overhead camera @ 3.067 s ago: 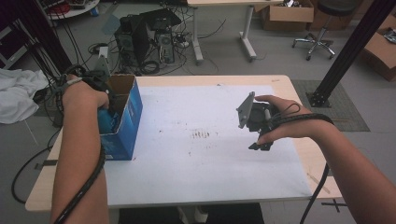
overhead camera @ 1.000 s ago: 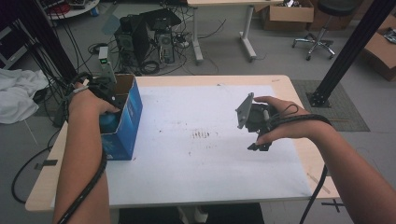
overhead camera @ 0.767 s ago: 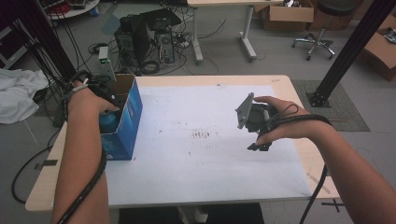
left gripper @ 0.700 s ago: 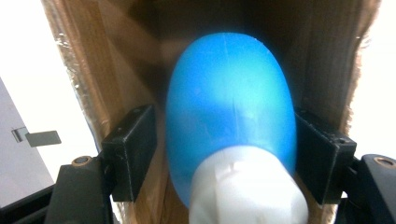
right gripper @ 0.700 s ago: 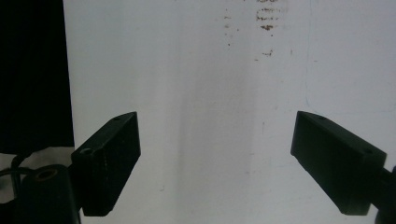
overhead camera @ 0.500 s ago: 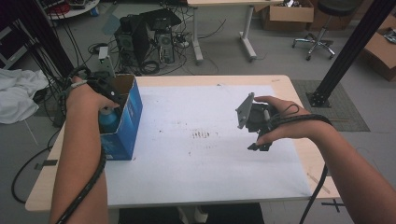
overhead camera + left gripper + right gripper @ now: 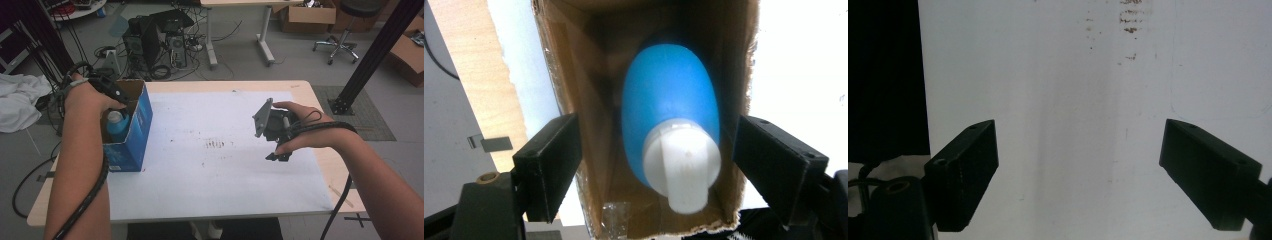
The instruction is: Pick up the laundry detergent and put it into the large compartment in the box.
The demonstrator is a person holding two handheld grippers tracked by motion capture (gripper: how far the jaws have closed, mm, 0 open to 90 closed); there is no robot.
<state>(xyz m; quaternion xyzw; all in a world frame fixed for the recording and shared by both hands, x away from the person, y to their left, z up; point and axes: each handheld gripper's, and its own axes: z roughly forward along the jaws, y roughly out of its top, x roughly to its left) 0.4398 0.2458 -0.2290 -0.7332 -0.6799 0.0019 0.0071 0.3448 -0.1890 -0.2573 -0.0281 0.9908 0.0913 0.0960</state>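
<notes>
- My left gripper (image 7: 651,170) hangs over the open top of the blue box (image 7: 131,131), jaws spread wide and gripping nothing, one on each side of the bottle's cap.
- Down inside stands the bottle (image 7: 669,115): blue rounded body, white cap (image 7: 681,167) pointing straight up at my camera. From the high view I see it (image 7: 117,125) tucked in the box at the table's left edge.
- The box is cardboard, bare brown inside, its rim torn and ragged nearest me. I judge those walls are thin and will flex if a jaw knocks them.
- The bottle looks like smooth plastic, so likely slick and a bit squeezable on the belly. How full it is I cannot tell, so the weight is a guess; I plan for some heft.
- Best hold, I reckon, is the white cap or the neck just below it: narrower, stiffer, and the one part reachable from above. The belly sits deep between the walls with little room for jaws.
- The cap seems to carry a raised ridge or spout across its top; flat pads either side of it should bite better.
- Risk: the bottle drags the light box up with it, or slips if I pinch too low on the curve.
- My right gripper (image 7: 1078,170) idles over the white table sheet (image 7: 210,175), jaws parted and empty, well apart from the box.
</notes>
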